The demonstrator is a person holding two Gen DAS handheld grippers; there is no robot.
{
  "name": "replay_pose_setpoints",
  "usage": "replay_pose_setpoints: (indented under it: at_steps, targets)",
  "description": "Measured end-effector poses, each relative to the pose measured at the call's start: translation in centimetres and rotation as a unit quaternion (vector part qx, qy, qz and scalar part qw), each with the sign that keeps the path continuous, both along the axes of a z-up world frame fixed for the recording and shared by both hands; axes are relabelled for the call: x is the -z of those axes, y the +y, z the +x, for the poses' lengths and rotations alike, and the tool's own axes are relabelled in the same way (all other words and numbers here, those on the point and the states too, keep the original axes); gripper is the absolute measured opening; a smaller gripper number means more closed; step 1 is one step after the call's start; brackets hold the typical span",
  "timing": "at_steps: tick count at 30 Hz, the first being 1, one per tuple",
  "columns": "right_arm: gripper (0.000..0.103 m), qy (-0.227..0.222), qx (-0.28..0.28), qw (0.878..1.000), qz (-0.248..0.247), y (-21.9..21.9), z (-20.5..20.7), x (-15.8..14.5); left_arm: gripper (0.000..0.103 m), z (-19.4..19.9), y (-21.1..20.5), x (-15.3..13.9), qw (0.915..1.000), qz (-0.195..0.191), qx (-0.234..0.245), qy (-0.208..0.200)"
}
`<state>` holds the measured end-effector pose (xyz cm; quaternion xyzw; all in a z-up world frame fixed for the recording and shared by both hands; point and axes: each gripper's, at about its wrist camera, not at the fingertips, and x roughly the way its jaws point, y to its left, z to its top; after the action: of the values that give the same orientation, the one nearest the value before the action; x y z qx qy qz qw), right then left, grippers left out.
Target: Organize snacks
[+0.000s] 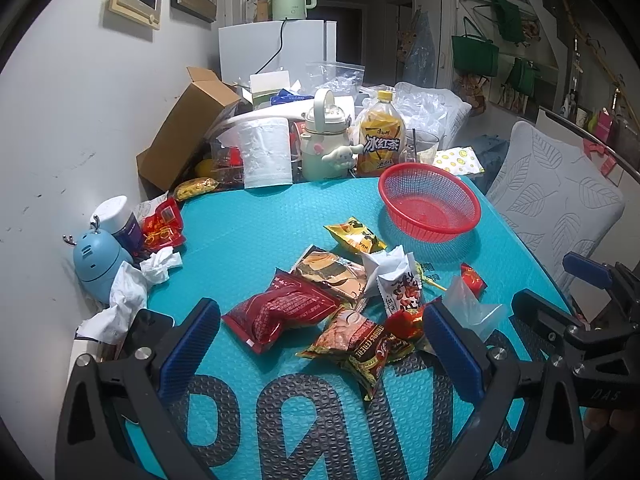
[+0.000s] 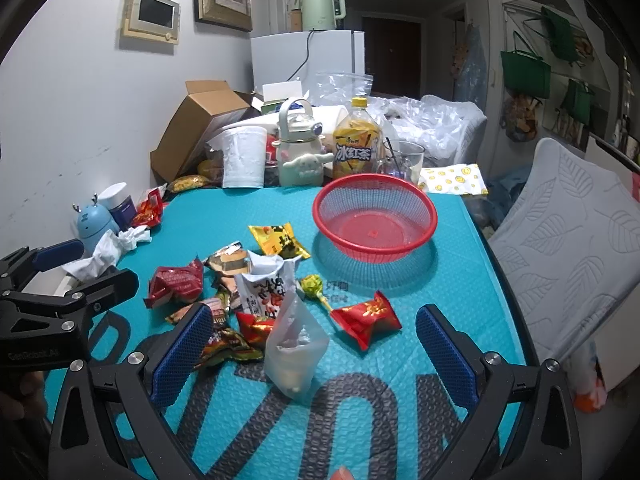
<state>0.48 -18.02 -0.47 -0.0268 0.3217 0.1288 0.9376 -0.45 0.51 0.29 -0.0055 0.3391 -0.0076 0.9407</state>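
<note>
Both grippers, left (image 1: 320,344) and right (image 2: 314,344), gape wide, jaws holding nothing; crowded snack packets (image 1: 344,300) risk snagging 2 together.

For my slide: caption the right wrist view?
Open right gripper above scattered snack packets; empty red basket waits behind.

Snack packets and basket on the mat.
The snack pile (image 2: 240,292) lies left of and in front of the basket (image 2: 374,218), both on the mat (image 2: 448,272); a bottle (image 2: 357,144) and kettle-shaped flask (image 2: 300,152) stand behind the basket.
</note>
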Motion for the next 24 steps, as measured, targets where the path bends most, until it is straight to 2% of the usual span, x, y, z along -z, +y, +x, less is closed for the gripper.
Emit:
replay_pose_setpoints:
  at_steps: [24]
  targets:
    - [0.103,-0.002,-0.004,1.000,-0.001,0.33,-0.26,-0.36,0.102,-0.03,0.18,-0.30,1.0000,-0.001,-0.002,0.001]
